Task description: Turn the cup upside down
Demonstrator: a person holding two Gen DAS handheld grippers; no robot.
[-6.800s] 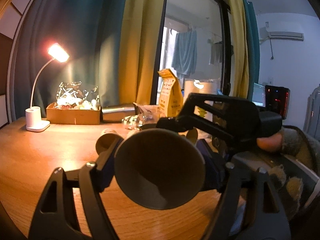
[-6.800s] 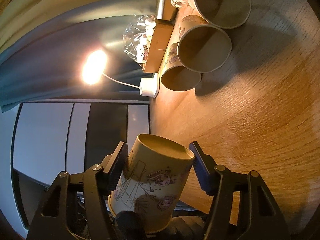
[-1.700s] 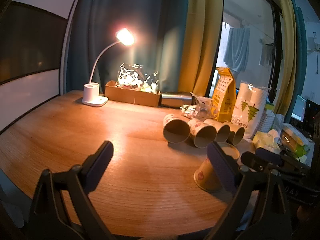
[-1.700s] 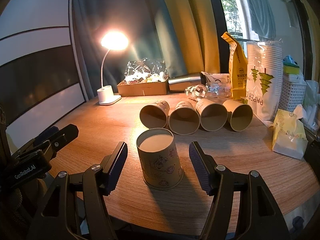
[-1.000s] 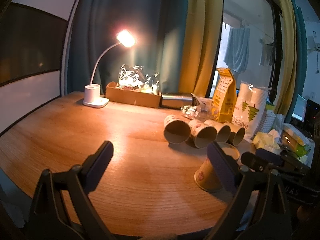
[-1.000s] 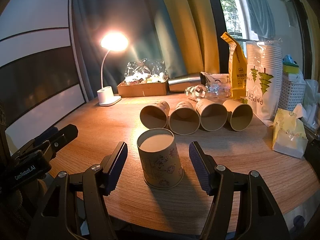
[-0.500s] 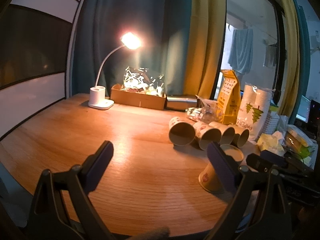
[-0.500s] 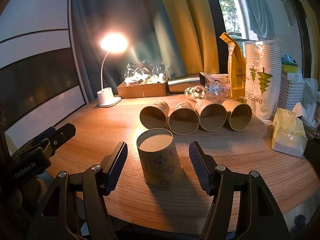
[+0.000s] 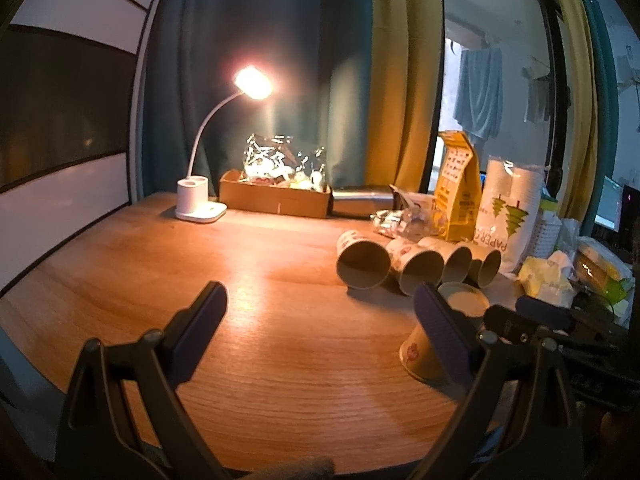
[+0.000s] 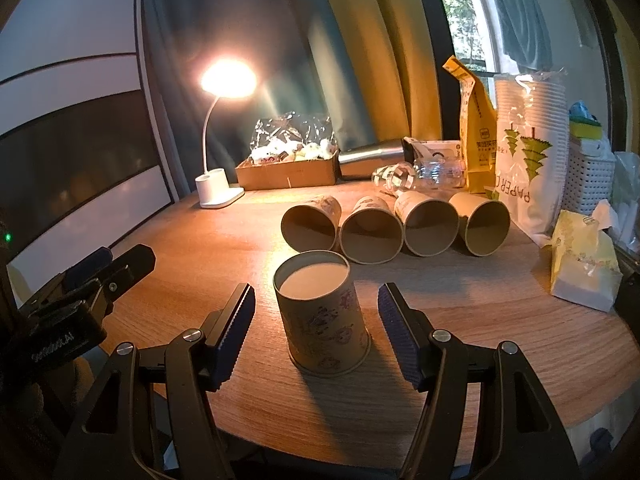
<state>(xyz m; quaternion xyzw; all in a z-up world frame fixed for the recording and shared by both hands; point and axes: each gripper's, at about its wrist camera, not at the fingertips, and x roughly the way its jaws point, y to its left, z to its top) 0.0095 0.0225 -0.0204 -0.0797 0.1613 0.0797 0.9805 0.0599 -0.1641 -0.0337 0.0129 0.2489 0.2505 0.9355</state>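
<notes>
A printed paper cup (image 10: 324, 316) stands upside down on the wooden table (image 10: 500, 328), base up. My right gripper (image 10: 316, 312) is open, one finger on each side of the cup, not touching it. In the left wrist view the same cup (image 9: 440, 340) stands at the right, partly behind my right finger. My left gripper (image 9: 320, 312) is open and empty over the table (image 9: 240, 300). It also shows in the right wrist view at the left edge (image 10: 80, 284).
Several paper cups (image 10: 400, 228) lie on their sides in a row behind the upturned cup. A lit desk lamp (image 10: 218, 192), a cardboard box (image 10: 286, 174), a steel flask (image 10: 372, 160), a yellow bag (image 10: 474, 136), a pack of cups (image 10: 528, 148) and a tissue pack (image 10: 584, 268) line the back and right.
The upturned cup has stayed put between my open right fingers. My left gripper has drifted back and to the left a little; its view shifted slightly.
</notes>
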